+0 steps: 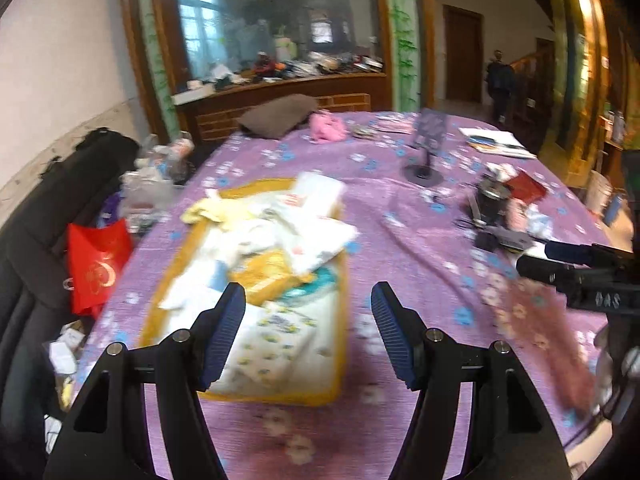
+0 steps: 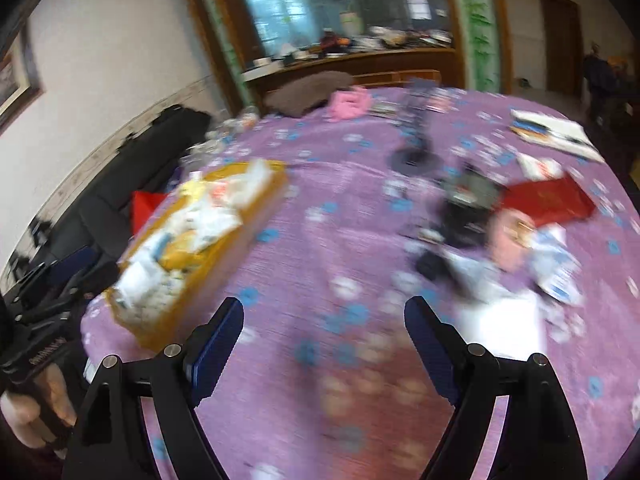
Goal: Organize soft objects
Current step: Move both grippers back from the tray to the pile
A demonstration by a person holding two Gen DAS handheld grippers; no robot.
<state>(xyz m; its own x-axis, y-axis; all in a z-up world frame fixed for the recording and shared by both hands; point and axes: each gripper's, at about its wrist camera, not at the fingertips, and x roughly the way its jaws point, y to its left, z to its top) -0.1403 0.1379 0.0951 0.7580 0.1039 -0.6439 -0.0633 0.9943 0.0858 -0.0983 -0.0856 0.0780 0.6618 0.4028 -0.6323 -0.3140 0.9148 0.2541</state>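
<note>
Hovering above the purple flowered cloth (image 1: 400, 240) that covers the worktop, both grippers carry nothing: the left gripper (image 1: 308, 308) has its jaws spread wide and empty, and the right gripper (image 2: 324, 320) likewise, jaws apart over bare cloth. The soft things are gathered in a yellow tray (image 1: 340, 360), heaped with pale folded cloths and packets (image 1: 280, 232), which sits just ahead of the left jaws and off to the left of the right ones; that heap looks like the sorting point, so the open jaws probably stand ready for a pick. More soft pieces lie apart: a pink bundle (image 1: 326, 128) and a brown cushion (image 1: 278, 114) at the far edge, and white cloth (image 2: 504, 316) just right of the right jaws, near a red booklet (image 2: 548, 200) and dark clutter. Motion blur hides finer detail. Beyond are a wood-framed mirror (image 1: 272, 20), a black sofa (image 1: 36, 232) with a red bag (image 1: 96, 268), and a doorway.
</note>
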